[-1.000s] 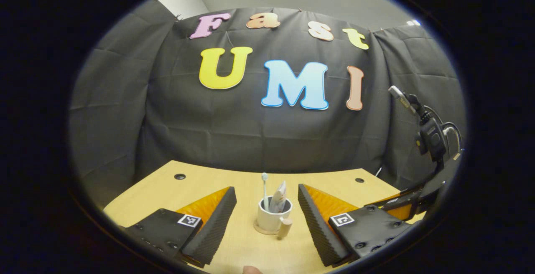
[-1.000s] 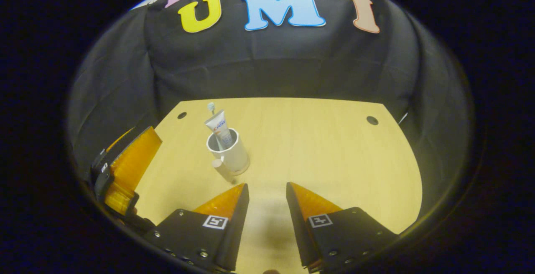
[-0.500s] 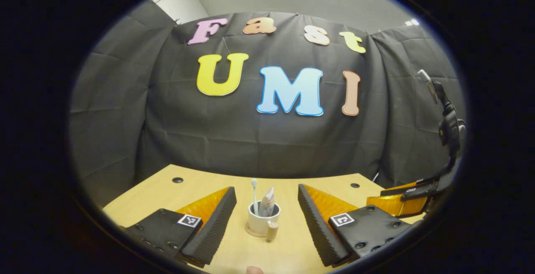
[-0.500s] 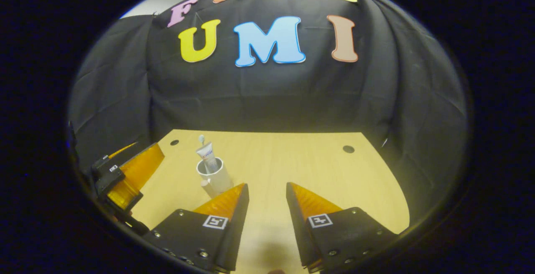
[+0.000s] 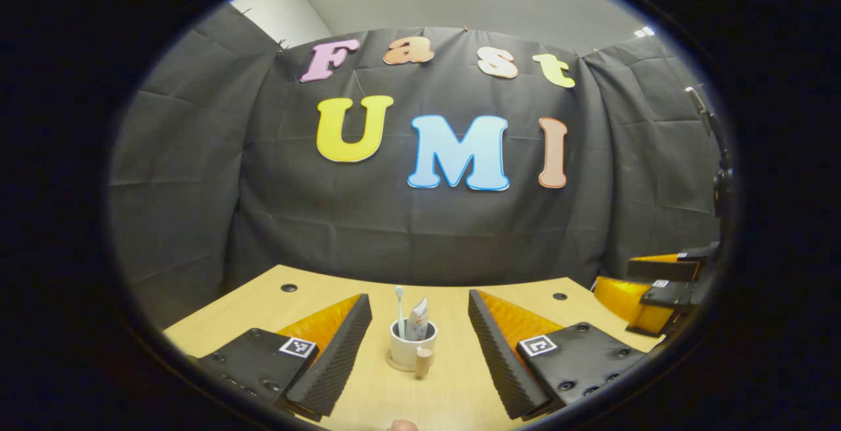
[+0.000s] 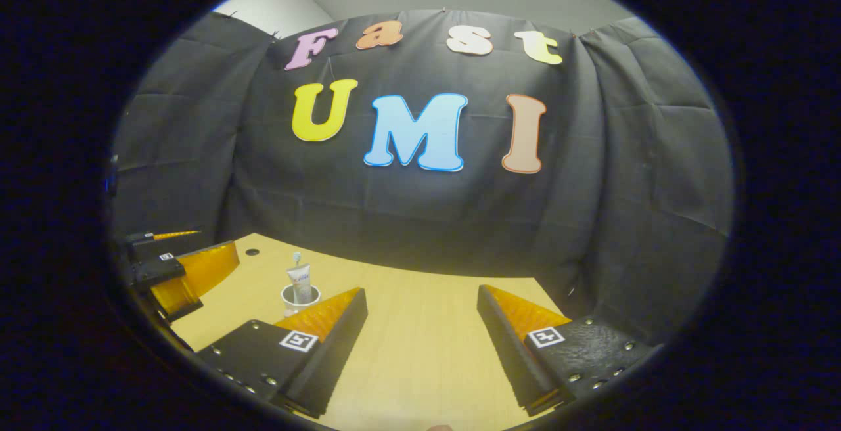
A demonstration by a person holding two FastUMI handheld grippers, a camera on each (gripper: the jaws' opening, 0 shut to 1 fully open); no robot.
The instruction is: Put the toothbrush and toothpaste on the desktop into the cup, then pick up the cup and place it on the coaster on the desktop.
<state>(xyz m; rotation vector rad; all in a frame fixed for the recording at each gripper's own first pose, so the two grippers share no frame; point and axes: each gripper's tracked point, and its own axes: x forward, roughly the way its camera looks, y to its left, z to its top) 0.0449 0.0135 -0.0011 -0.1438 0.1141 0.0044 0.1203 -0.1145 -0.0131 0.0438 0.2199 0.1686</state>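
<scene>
The cup stands upright on the coaster, out toward the middle of the bench, with the toothbrush and the toothpaste both standing in it, leaning against its rim. A stubby handle juts from its near side. By the look of things the task is done: both items are inside and the cup sits on its coaster.

As for handling, the cup looks like glazed ceramic, so likely stiff, fairly heavy for its size, smooth enough to slip and liable to chip if knocked. The best hold would be across the body below the rim, one pad on each side, clear of the handle (which looks too short to pinch securely). The toothbrush is light and thin and the tube soft, so either could tip or rattle if the cup were jolted.

In the left gripper view, the left gripper frames the cup between its jaws, which are spread wide and touch nothing; the cup is well ahead of the tips. The right gripper is likewise spread wide over bare bench, holding nothing, with the cup off to its left, just beyond its left finger.
</scene>
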